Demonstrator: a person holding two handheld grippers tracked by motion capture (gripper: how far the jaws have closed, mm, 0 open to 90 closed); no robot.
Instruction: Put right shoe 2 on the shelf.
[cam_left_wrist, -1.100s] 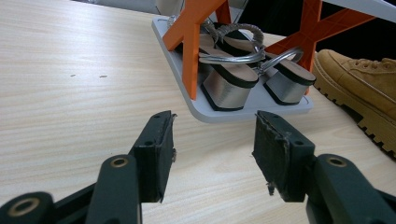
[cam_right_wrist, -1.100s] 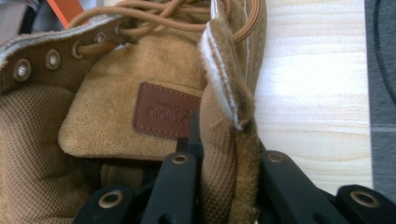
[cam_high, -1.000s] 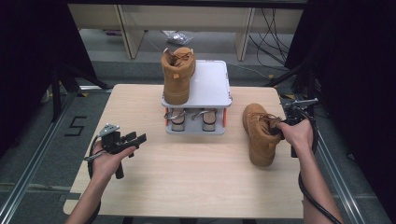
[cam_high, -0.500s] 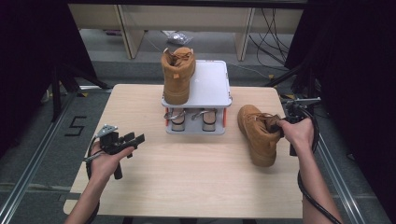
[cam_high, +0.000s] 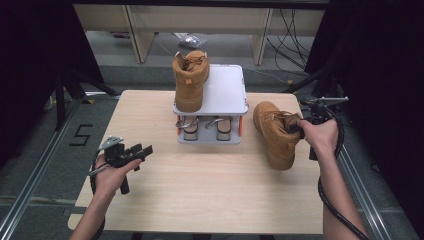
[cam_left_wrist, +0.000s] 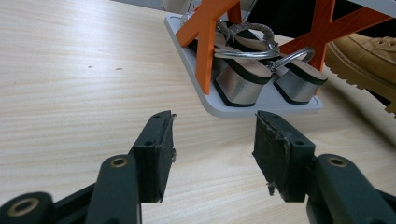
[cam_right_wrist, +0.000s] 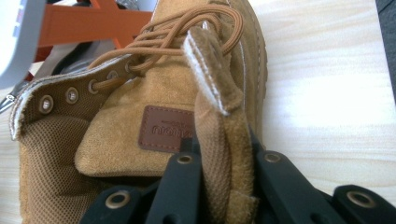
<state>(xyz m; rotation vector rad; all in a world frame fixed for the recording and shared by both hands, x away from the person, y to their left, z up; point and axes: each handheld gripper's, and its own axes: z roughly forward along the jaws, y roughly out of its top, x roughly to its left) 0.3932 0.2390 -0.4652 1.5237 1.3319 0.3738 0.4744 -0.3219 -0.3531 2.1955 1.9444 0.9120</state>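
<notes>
High view: the right gripper (cam_high: 306, 121) is sitting at about 3 o'clock on the worktop (cam_high: 215, 195), with the person's right hand (cam_high: 320, 137) wrapped around it. Its fingers are clamping the collar of the tan boot (cam_high: 274, 134), which is lying just beside the right end of the shoe rack (cam_high: 227, 90), toe pointing toward 6 o'clock. Whether the sole is touching the wood, I cannot tell. A second tan boot (cam_high: 190, 80) is standing upright on the rack's top shelf at roughly 12 o'clock. The left gripper (cam_high: 131, 153) is hovering near 8 o'clock, well apart from the rack, fingers spread and grasping nothing.

Left gripper view: the two black fingers (cam_left_wrist: 156, 154) are standing released with bare worktop (cam_left_wrist: 70, 93) between them. Straight ahead, toward 12 o'clock, the rack's grey base (cam_left_wrist: 261, 105) is carrying a pair of heeled sandals (cam_left_wrist: 247, 79) between orange struts (cam_left_wrist: 208, 42). The tan boot's sole (cam_left_wrist: 369, 60) is showing at 2 o'clock.

Right gripper view: the fingers (cam_right_wrist: 182, 186) are pinching the boot's collar wall (cam_right_wrist: 219, 154) from both sides, clenched tight on it. The brown tongue label (cam_right_wrist: 168, 128) and laces (cam_right_wrist: 187, 32) are lying just above the grip.
</notes>
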